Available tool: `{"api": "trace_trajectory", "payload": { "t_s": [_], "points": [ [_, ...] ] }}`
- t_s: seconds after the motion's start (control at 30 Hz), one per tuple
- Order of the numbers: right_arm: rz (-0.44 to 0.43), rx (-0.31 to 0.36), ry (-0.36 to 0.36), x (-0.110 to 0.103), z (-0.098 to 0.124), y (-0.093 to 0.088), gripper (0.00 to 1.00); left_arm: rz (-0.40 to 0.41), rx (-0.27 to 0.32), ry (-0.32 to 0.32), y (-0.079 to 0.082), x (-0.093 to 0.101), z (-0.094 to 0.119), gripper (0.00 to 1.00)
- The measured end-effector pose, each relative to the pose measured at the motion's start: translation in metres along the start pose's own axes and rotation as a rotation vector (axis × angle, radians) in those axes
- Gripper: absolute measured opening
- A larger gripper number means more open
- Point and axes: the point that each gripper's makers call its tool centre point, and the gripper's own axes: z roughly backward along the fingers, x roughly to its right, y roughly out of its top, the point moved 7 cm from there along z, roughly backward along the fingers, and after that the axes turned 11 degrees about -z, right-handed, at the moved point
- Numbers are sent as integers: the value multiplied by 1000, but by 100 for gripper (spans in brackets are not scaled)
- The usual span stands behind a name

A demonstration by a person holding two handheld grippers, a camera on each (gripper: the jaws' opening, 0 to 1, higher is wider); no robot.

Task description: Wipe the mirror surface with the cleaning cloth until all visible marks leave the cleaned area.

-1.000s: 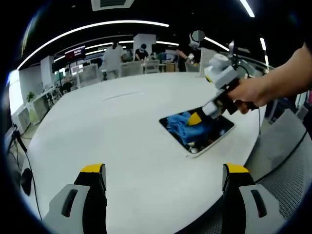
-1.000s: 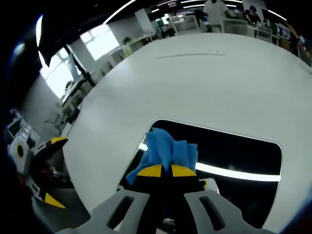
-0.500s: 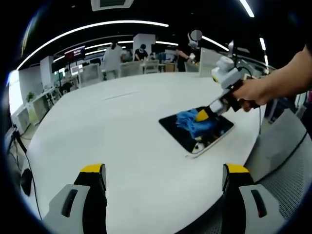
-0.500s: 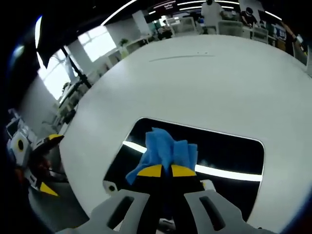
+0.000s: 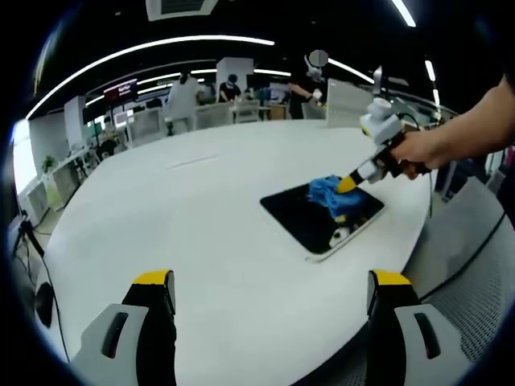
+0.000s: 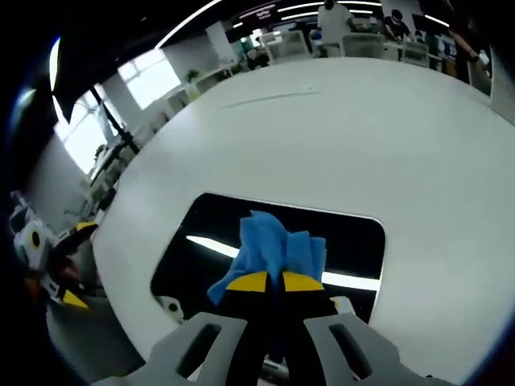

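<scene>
On the round white table (image 5: pixel 161 209), the dark rectangular mirror (image 6: pixel 201 233) lies flat; my right gripper (image 6: pixel 269 281) pinches the crumpled blue cloth (image 6: pixel 273 245) against it, left gripper (image 5: pixel 269 281) spread, hovering apart.

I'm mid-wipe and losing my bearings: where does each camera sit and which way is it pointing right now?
Left gripper view: rides the open left gripper, held back above the white table, facing the mirror; the person's hand holds the right gripper there.
Right gripper view: rides the right gripper, looking down over the blue cloth it clamps onto the mirror; the left gripper shows at the left edge.
Shared: mirror, cloth, table, both grippers.
</scene>
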Motion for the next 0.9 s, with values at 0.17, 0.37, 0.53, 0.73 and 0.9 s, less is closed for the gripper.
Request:
{"api": "trace_trajectory", "payload": {
  "t_s": [0.17,0.37,0.53,0.73,0.9],
  "points": [
    [-6,3,-11,12,5,1,0,1,1,5,0,-1,0,99],
    [-26,10,-24,25,12,1,0,-2,-4,14,0,-2,1,99],
    [-27,3,-37,30,15,2,0,-1,-5,14,0,-1,1,99],
    [-27,6,-51,35,19,0,0,9,17,33,2,-3,3,99],
    [-36,0,-58,40,22,0,0,-2,8,29,1,-3,2,99]
  ]
}}
